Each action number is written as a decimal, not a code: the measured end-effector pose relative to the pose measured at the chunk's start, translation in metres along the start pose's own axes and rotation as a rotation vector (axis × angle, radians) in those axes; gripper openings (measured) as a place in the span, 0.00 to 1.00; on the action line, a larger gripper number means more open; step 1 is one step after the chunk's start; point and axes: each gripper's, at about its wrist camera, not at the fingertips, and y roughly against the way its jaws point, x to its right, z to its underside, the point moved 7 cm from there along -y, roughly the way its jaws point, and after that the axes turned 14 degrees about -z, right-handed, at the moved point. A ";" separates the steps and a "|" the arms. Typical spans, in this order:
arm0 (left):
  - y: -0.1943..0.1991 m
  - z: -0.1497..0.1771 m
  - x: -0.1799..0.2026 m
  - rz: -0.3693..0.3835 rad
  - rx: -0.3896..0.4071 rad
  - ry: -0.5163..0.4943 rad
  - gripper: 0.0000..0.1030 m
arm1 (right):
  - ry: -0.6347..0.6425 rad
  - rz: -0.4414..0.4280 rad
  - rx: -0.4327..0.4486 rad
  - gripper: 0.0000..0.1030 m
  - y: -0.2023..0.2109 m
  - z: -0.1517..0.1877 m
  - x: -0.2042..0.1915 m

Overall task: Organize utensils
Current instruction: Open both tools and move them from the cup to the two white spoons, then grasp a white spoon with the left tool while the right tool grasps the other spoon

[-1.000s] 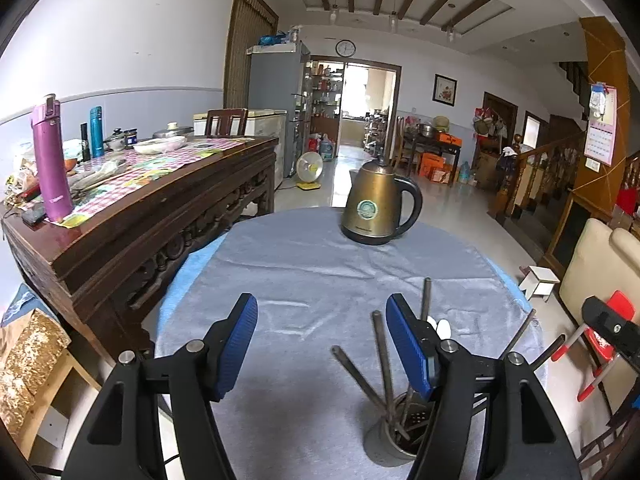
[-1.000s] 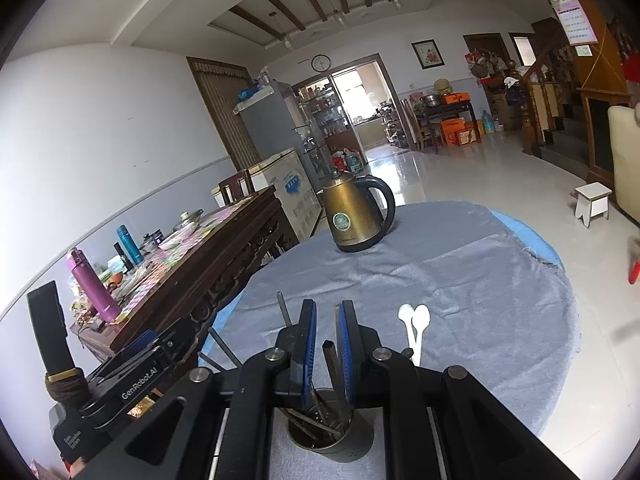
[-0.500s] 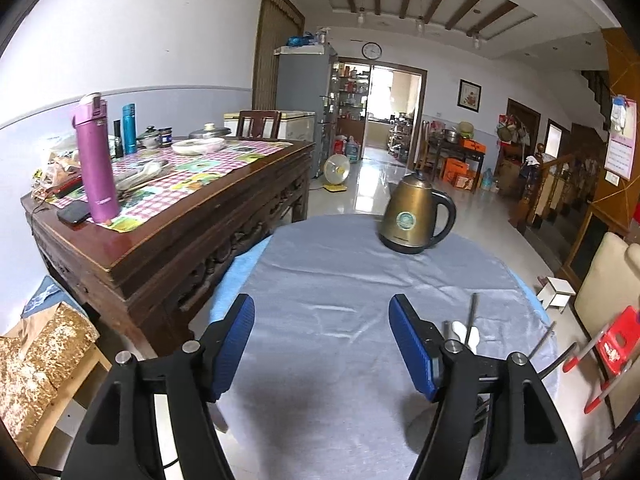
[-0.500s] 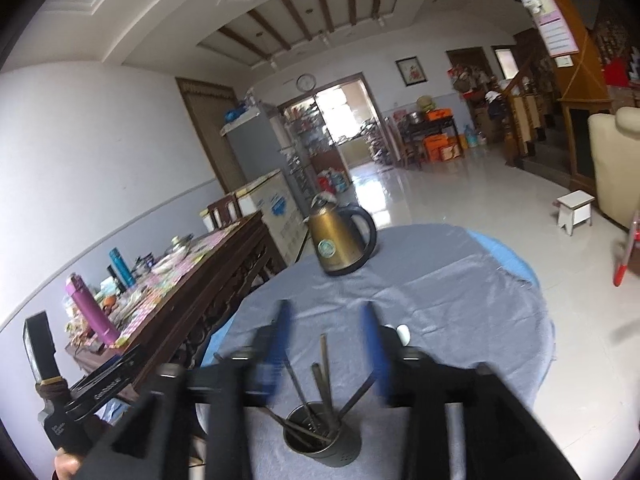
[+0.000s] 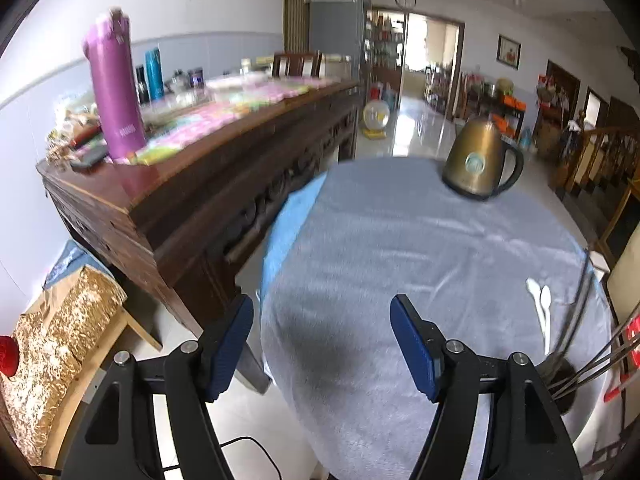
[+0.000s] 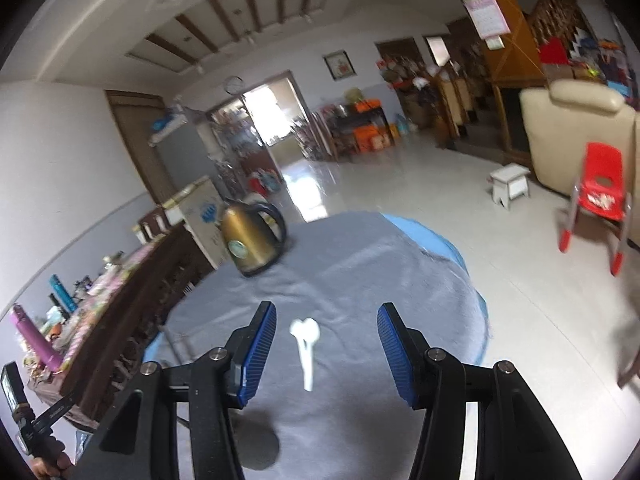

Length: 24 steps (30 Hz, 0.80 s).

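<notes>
**Two open grippers, one utensil delivered, two spoons left on the cloth**

Two grippers frame the round table. Nearest, the right gripper point(image 6: 326, 350) stands released with nothing between its blue pads point(image 6: 260, 350); a second ago it was clenched over the metal utensil holder point(image 5: 560, 376), and its jaws have just been opening, so the piece it carried appears to have been dropped among the handles there. The camera has since swung off the holder, which now shows only at the right edge of the left wrist view, dark chopstick-like sticks point(image 5: 588, 364) fanning from it. The left gripper point(image 5: 322, 344) is likewise released and empty, over bare grey tablecloth point(image 5: 400, 248), and has shifted away from the holder it earlier faced. Just beyond the right gripper's fingertips, a pair of white spoons point(image 6: 306, 344) lies flat on the cloth, bowls touching and pointing away. Farther off, a bronze kettle point(image 6: 250, 240) stands upright near the far rim; a dark wooden sideboard point(image 5: 200, 184) runs beside the table. Judged from this layout, the spoons are the next pieces to collect, and they lie centred between the right jaws.
</notes>
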 end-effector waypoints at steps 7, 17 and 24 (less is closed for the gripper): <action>-0.057 0.010 0.036 0.092 -0.117 -0.092 0.69 | -0.043 0.030 -0.112 0.55 -0.045 0.016 0.034; -0.125 0.006 0.118 0.192 -0.214 -0.254 0.69 | -0.104 -0.074 -0.421 0.44 -0.189 0.050 0.062; -0.129 -0.003 0.176 0.297 -0.209 -0.324 0.68 | -0.076 -0.104 -0.559 0.44 -0.273 0.064 0.050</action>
